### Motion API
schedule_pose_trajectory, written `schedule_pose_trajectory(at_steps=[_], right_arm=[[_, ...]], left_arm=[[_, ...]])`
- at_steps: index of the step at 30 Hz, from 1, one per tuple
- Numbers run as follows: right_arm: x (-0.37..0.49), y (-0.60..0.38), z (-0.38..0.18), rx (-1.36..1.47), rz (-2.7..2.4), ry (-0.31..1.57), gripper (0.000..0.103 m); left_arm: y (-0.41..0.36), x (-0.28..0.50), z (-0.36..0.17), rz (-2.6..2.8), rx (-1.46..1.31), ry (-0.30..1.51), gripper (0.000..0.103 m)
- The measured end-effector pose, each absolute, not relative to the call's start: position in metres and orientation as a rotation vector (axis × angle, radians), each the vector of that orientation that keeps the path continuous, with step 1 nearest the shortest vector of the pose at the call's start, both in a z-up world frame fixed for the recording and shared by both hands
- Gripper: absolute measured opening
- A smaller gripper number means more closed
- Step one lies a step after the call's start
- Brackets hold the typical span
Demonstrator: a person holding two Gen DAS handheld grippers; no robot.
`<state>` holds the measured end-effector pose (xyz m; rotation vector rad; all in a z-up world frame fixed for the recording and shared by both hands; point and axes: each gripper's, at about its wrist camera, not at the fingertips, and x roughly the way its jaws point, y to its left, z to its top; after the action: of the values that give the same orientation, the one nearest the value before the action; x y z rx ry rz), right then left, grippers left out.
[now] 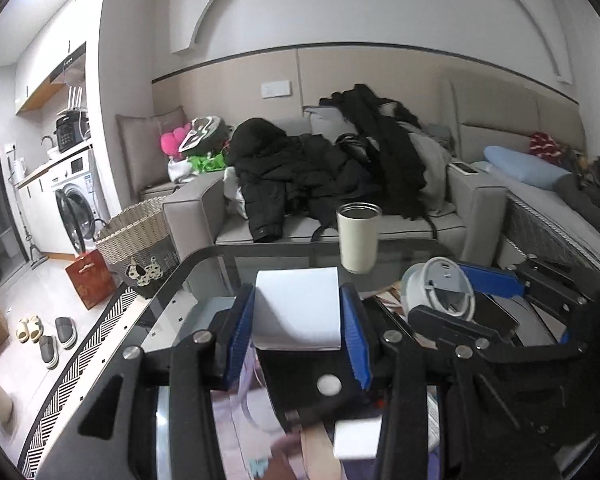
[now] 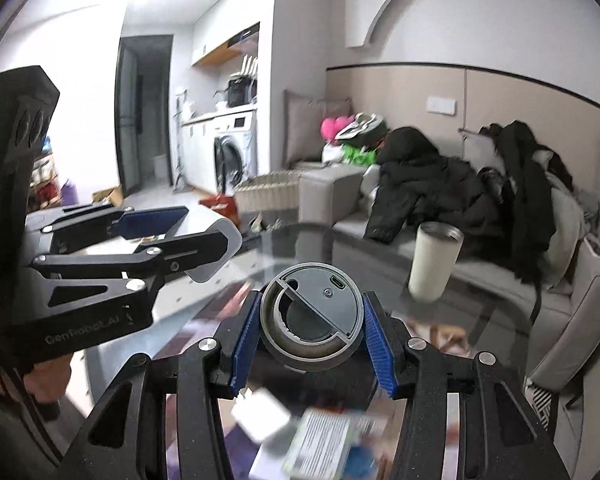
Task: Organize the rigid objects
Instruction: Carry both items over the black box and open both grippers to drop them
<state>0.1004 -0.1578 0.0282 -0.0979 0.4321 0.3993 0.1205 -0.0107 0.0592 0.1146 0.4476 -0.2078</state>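
While tumbler [image 1: 358, 237] stands open (contents unseen) — grippers hold lid [image 2: 312, 316], box [image 1: 298, 308].

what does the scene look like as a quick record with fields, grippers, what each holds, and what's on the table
left gripper: shut on white rectangular box
right gripper: shut on round grey plastic device
table: dark glass table, holding cream steel-rimmed tumbler, upright, lid off
tumbler contact: apart from both grippers
background: grey sofa piled with black clothes
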Motion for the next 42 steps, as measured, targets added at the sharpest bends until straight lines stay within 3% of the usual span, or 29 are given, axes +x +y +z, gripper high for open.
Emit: schedule_pose_trajectory(at_steps=[8,17,33,37,42], right_arm=[[0.172,-0.154,0.006,-0.080,0.360,0.563,0.050],[0.219,-0.161,-0.058,-0.067,0.357,0.789,0.050],[0.217,-0.151,-0.083,-0.075,0.406,0.911,0.050],[0.215,-0.153,-0.082,-0.045,0.428,0.916,0.052],[0.208,-0.158,-0.073,-0.034,0.425,0.872,0.054]], left_arm=[[-0.019,0.196,0.012,-0.188,0.067,0.651,0.041],[-0.032,0.218,-0.038,-0.204,0.073,0.888,0.041],[-0.028,0.222,-0.058,-0.189,0.065,0.976,0.040],[-0.029,0.214,-0.051,-0.161,0.104,0.930,0.044],[-0.017,0.211,-0.043,-0.159,0.040,0.910,0.066]])
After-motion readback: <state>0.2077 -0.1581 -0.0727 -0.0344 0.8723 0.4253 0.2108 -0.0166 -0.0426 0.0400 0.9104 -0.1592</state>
